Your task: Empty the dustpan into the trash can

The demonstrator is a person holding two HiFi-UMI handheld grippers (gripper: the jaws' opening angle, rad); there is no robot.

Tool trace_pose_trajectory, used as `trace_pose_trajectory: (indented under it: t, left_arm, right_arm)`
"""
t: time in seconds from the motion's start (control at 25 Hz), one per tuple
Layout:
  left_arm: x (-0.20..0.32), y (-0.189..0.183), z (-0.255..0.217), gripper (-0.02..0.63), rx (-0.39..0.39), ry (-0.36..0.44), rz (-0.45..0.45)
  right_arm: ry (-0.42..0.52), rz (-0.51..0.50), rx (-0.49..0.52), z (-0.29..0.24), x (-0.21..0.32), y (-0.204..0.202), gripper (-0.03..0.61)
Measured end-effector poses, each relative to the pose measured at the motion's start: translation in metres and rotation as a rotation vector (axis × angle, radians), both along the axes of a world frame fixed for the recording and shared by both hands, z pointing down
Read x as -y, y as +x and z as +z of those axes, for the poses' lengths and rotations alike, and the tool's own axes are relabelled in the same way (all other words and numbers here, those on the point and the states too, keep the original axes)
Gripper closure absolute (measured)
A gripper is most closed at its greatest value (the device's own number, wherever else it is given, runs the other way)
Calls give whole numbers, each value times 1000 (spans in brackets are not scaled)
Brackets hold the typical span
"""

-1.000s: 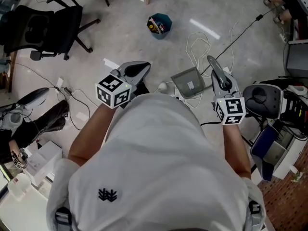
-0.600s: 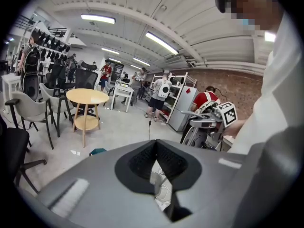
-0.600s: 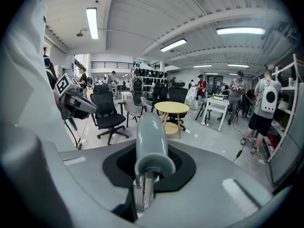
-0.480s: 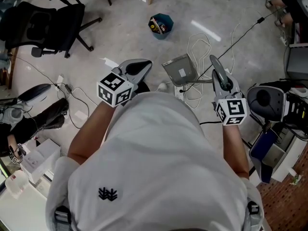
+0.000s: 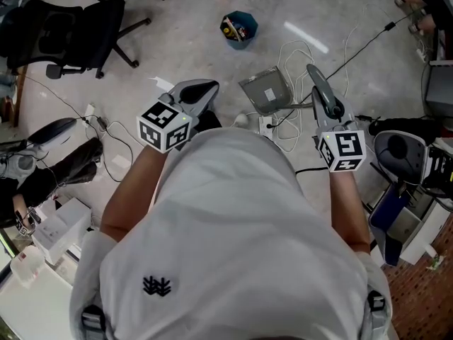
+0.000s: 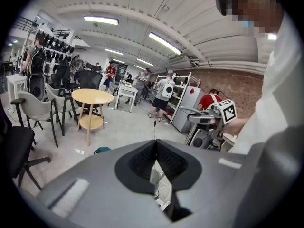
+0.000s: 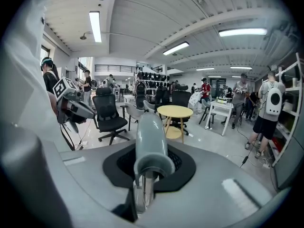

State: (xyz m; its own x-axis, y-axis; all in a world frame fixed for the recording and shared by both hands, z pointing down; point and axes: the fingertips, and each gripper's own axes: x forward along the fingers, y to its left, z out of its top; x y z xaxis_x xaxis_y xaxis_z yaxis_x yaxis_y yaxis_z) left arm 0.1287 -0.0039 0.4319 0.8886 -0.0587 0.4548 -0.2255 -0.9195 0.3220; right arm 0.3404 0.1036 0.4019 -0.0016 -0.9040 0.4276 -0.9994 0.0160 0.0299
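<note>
Currently the right gripper [image 7: 150, 167] has its jaws clamped on the grey handle [image 7: 150, 132] of the dustpan [image 5: 267, 91], whose pan hangs ahead of the person, seemingly clear of the floor [image 5: 177, 48], over white cables [image 5: 294, 66]. The left gripper [image 6: 154, 152] has its jaws pressed together, empty. The teal trash can [image 5: 238, 30] stands farther ahead, well apart

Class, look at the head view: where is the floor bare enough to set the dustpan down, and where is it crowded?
Bare floor lies between the office chair and the trash can. Crowded: cables loop beside the dustpan; equipment fills the right edge, clutter the left.
</note>
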Motion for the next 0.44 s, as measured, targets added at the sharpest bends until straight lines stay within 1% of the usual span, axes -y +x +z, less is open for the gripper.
trace_pose_trajectory:
  t: [0.24,0.44]
  left_arm:
    - [-1,-5,0,560,1,-3,5]
    - [-3,-2,-1,558,5,2,8]
  right_arm:
    - [-18,-6,-3,4,-1,-7,538]
    - [-23,-3,5,7,-4,-4,538]
